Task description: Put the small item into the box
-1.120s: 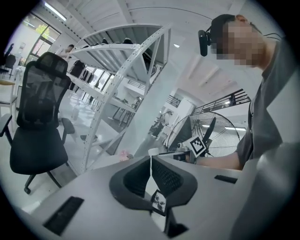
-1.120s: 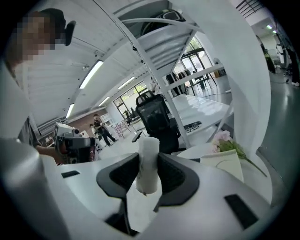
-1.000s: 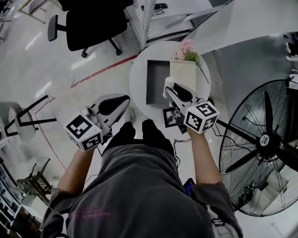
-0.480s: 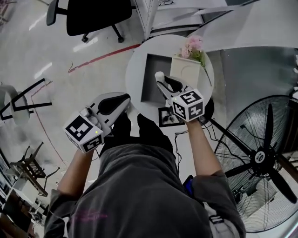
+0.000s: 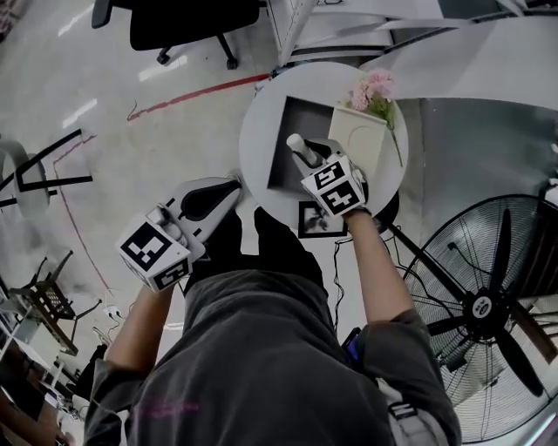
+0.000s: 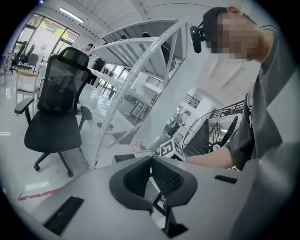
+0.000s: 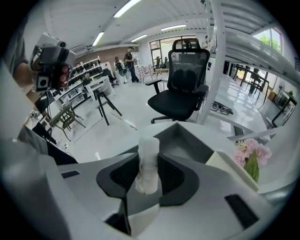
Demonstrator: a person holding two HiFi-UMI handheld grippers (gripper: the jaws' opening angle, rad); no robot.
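A grey open box [image 5: 301, 118] with a cream lid [image 5: 356, 139] standing at its right side sits on a small round white table [image 5: 255, 131]. My right gripper [image 5: 301, 152] hangs over the box's near part, pointing steeply down. It is shut on a small white roll-shaped item [image 5: 294, 141], which stands upright between the pads [image 7: 147, 161] in the right gripper view, with the box [image 7: 187, 140] just beyond. My left gripper [image 5: 228, 186] is off the table's left edge, above the floor. Its jaws [image 6: 151, 161] meet with nothing between them.
Pink flowers [image 5: 375, 87] lie at the lid's far edge. A black square marker card [image 5: 316, 219] sits by the table's near edge. A large floor fan [image 5: 488, 305] stands at the right. A black office chair [image 5: 192, 22] and a white shelf frame [image 6: 140, 79] are beyond the table.
My right gripper has come down over the box with the white item, rolling as it went, so its marker cube now faces differently. The left gripper has sunk a little.
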